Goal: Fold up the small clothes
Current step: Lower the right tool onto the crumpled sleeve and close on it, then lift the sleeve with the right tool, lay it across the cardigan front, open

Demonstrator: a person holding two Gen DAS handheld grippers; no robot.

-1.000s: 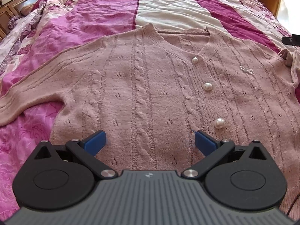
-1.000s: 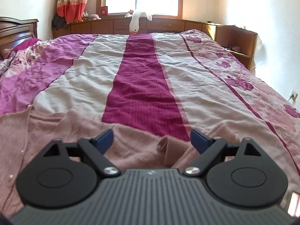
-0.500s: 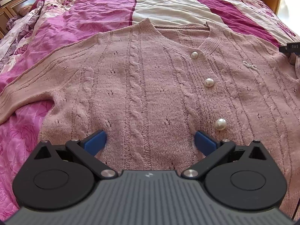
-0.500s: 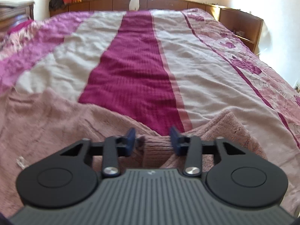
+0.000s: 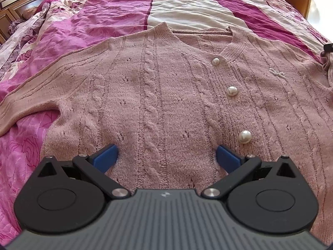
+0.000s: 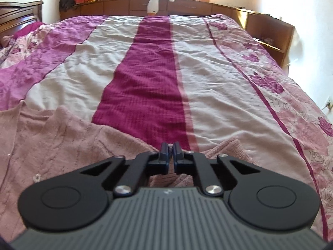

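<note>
A dusty-pink cable-knit cardigan with pearl buttons lies flat and face up on the bed, one sleeve stretching out to the left. My left gripper is open just above its lower front, the blue pads set wide apart with only flat knit between them. In the right wrist view the cardigan fills the lower left. My right gripper is closing to a thin gap, and its pads pinch a raised fold of the sleeve at the garment's right edge.
The bedspread has magenta, cream and floral stripes and runs far ahead. A dark wooden headboard stands at the left. A plush goose sits on the far wooden ledge, and a shelf unit is at the right.
The right gripper's jaws went from wide open to nearly together, gathering a fold of the sleeve between them. The left gripper stayed open and crept slightly forward over the cardigan.
</note>
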